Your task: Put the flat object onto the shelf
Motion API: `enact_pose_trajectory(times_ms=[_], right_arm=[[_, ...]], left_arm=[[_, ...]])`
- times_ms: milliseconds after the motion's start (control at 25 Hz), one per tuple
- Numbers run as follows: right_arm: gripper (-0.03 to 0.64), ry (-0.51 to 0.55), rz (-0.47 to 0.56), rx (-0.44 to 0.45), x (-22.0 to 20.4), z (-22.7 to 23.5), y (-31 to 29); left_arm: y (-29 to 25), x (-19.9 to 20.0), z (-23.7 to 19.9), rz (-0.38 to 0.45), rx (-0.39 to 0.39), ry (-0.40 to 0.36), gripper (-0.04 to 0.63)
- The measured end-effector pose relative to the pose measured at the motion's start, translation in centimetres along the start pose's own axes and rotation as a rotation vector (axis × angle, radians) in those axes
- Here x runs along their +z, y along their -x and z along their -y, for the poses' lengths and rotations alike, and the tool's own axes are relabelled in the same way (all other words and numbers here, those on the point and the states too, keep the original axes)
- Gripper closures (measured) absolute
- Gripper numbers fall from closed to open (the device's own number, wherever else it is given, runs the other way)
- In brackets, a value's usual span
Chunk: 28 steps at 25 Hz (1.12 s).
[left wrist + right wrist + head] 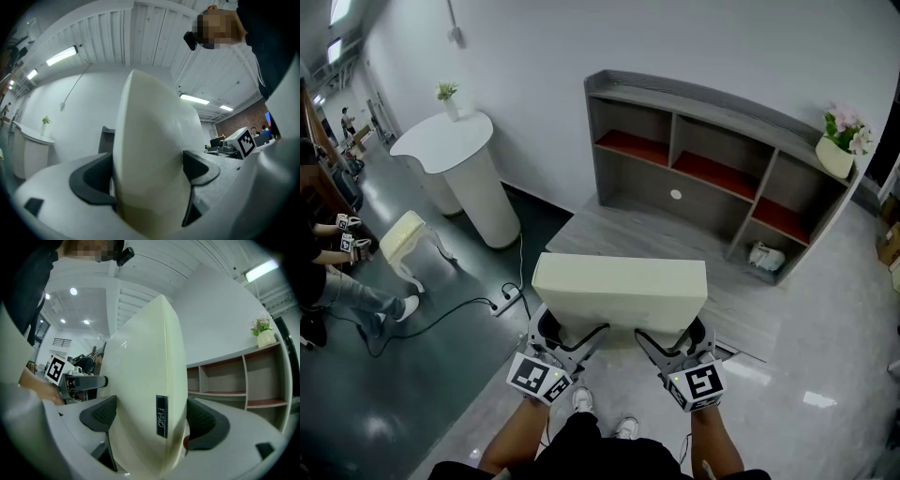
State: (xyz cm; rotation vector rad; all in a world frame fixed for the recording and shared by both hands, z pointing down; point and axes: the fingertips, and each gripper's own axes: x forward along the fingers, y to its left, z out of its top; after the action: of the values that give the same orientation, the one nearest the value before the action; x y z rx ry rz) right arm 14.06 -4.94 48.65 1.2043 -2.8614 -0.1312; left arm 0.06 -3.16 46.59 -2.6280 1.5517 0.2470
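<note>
Two large pieces stand ahead: the grey shelf (712, 178), set on the floor (825, 356) against the white wall with several red-floored compartments, and, well to its left, a white curved tabletop (455, 150).

Between the person and the shelf hangs the flat object (619, 286), a cream-coloured slab. It is held in the air over the pale floor, roughly level, with its long side running across the head view. It is short of the shelf and touches none of it.

A cream stool (408, 239) stands on the darker floor at the left, near the tabletop's base.

Both grippers hold the slab by its near edge. The left gripper (572, 336) takes it toward the left end. In the left gripper view the slab stands edge-on between the dark pads, and the jaws pinch it from both faces. The right gripper (661, 342) takes it toward the right end. In the right gripper view the jaws likewise press on the slab from either side, and a small dark label shows on the slab's edge.

A pot of pink flowers (839, 150) sits on the shelf's top at its right end. A small white thing (766, 255), too small to name, lies in the lower right compartment. A power strip (508, 298) with its cable lies on the floor beside the tabletop's base, and a small plant (447, 94) stands on the tabletop.
</note>
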Motion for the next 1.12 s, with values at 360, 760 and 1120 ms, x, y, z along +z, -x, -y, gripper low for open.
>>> enact_pose_trajectory(times_ms=[360,760,1120], right_arm=[[0.166,0.021,0.020,0.006,0.1,1.2,-6.1],[0.166,0.018,0.019,-0.064,1.1,3.5,-14.5],[0.166,0.006,0.007,-0.136,1.5,4.0,-20.5]], left_arm=[[-2.8,-0.8,-5.5,0.010,0.000,0.024,0.132],[-8.2,-0.5,-13.3,-0.002,-0.071,0.024,0.132],[-11.4,-0.3,-19.5,-0.003,-0.138,0.037,0.132]])
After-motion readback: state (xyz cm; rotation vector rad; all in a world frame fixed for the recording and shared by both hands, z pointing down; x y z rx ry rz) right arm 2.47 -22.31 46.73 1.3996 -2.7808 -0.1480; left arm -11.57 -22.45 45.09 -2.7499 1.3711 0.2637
